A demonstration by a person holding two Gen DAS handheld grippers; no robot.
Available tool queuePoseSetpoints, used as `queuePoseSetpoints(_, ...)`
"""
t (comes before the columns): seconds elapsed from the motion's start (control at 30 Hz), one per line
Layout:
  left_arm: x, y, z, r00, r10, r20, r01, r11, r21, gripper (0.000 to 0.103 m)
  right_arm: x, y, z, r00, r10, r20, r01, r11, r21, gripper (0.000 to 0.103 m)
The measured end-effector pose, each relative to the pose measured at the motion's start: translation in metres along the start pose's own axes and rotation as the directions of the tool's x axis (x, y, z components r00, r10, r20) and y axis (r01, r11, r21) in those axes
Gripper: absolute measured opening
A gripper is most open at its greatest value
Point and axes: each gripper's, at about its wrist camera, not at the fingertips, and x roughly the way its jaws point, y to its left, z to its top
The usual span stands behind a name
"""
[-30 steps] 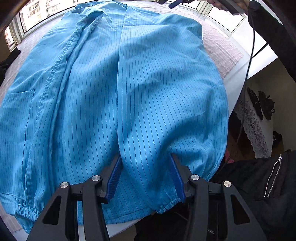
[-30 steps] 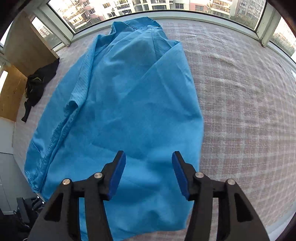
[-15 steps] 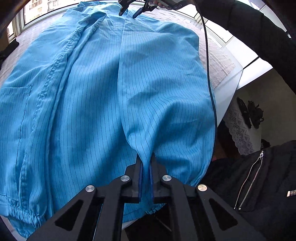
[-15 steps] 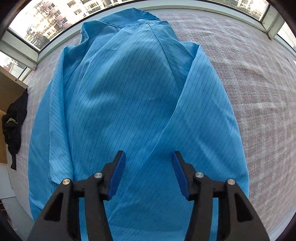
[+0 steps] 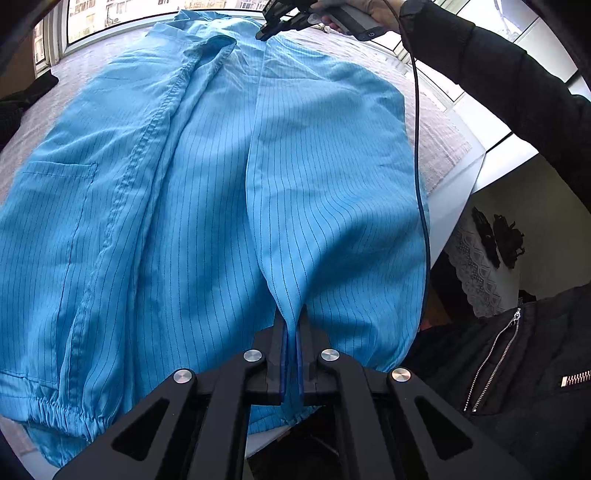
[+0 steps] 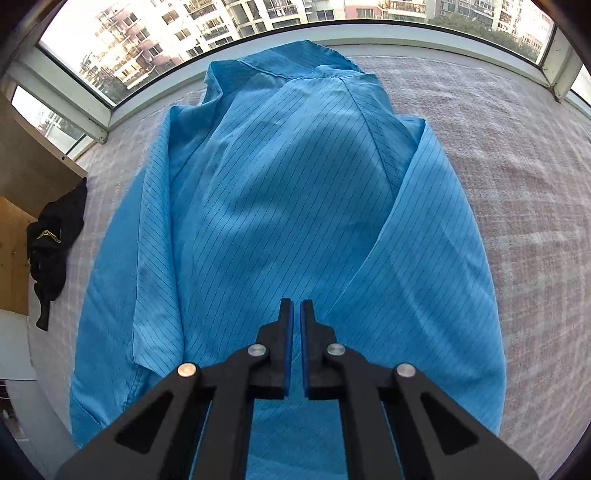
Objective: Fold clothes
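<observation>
The left claw (image 5: 291, 332) is closed on a fold of the blue garment (image 5: 207, 192), at the near edge of the cloth, and we see the fabric pinched between its blue pads (image 5: 282, 354). The right claw (image 6: 296, 314) has its two fingers brought together at the far end of the same garment. In the right wrist view a thin gap stays between its pads, and we cannot tell if cloth is caught there. In the left wrist view we see the right claw far away, at the collar end, with its tip touching the fabric.

The blue garment, with thin dark stripes, lies spread on the table (image 6: 517, 184), which has a pale pink checked cover. The garment reaches from the far edge near the window (image 6: 258, 18) to the near edge, where its elastic hem (image 5: 59, 413) hangs a little over the border. A patch pocket (image 5: 55, 192) shows on the left part. A long folded edge runs along the middle of the garment, from the left claw toward the far end.

A black cable (image 5: 419, 147) goes down from the right claw and crosses the right side of the garment. The person's black sleeve (image 5: 498, 74) and a black jacket with a zipper (image 5: 517, 350) are on the right. A dark piece of clothing (image 6: 51, 251) lies on the left side of the table, apart from the blue garment.
</observation>
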Motion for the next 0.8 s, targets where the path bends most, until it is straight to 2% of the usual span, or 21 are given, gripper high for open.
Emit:
queuePoseSetpoints(0.1, 0.007, 0.004, -0.003, 1.000, -0.001, -0.016, 0.000, 1.000, -0.020, 0.003, 0.012, 0.011, -0.003, 0.998, -0.033, -0.045, 0.031, 0.998, -0.046, 0.005)
queuePoseSetpoints(0.2, 0.014, 0.007, -0.005, 0.999, -0.017, -0.032, 0.016, 0.999, -0.042, 0.003, -0.002, 0.024, -0.017, 0.998, -0.063, -0.025, 0.059, 0.991, -0.122, 0.017)
queuePoseSetpoints(0.3, 0.016, 0.007, -0.002, 0.999, -0.020, -0.031, 0.019, 0.999, -0.032, 0.004, -0.027, 0.034, -0.055, 0.998, 0.047, -0.049, -0.056, 0.981, -0.188, 0.026)
queuePoseSetpoints(0.37, 0.018, 0.005, 0.001, 1.000, -0.010, -0.023, 0.010, 1.000, -0.014, 0.004, -0.040, 0.043, -0.099, 0.996, 0.057, -0.075, -0.074, 0.963, -0.259, 0.032)
queuePoseSetpoints(0.43, 0.020, -0.003, 0.004, 1.000, 0.002, -0.026, -0.002, 1.000, 0.005, 0.007, -0.052, 0.049, -0.146, 0.995, 0.044, -0.094, -0.072, 0.945, -0.319, 0.032)
queuePoseSetpoints(0.5, 0.016, -0.005, 0.004, 0.999, 0.033, -0.022, -0.033, 0.999, 0.028, 0.011, -0.067, 0.047, -0.196, 0.995, 0.055, -0.082, -0.079, 0.942, -0.326, 0.032)
queuePoseSetpoints(0.53, 0.013, -0.006, 0.004, 0.999, 0.052, -0.017, -0.051, 0.998, 0.041, 0.018, -0.077, 0.044, -0.221, 0.994, 0.088, -0.064, -0.103, 0.945, -0.311, 0.034)
queuePoseSetpoints(0.57, 0.009, -0.006, 0.003, 0.998, 0.064, -0.009, -0.063, 0.997, 0.049, 0.021, -0.086, 0.042, -0.246, 0.991, 0.123, -0.044, -0.131, 0.948, -0.289, 0.041)
queuePoseSetpoints(0.63, -0.001, -0.002, -0.003, 0.997, 0.070, 0.014, -0.071, 0.996, 0.057, 0.023, -0.094, 0.034, -0.291, 0.989, 0.149, -0.014, -0.148, 0.964, -0.221, 0.048)
queuePoseSetpoints(0.8, -0.024, 0.001, -0.015, 0.996, 0.085, 0.038, -0.089, 0.990, 0.113, 0.024, -0.104, 0.013, -0.402, 0.984, 0.168, 0.055, -0.167, 0.985, -0.034, 0.048)
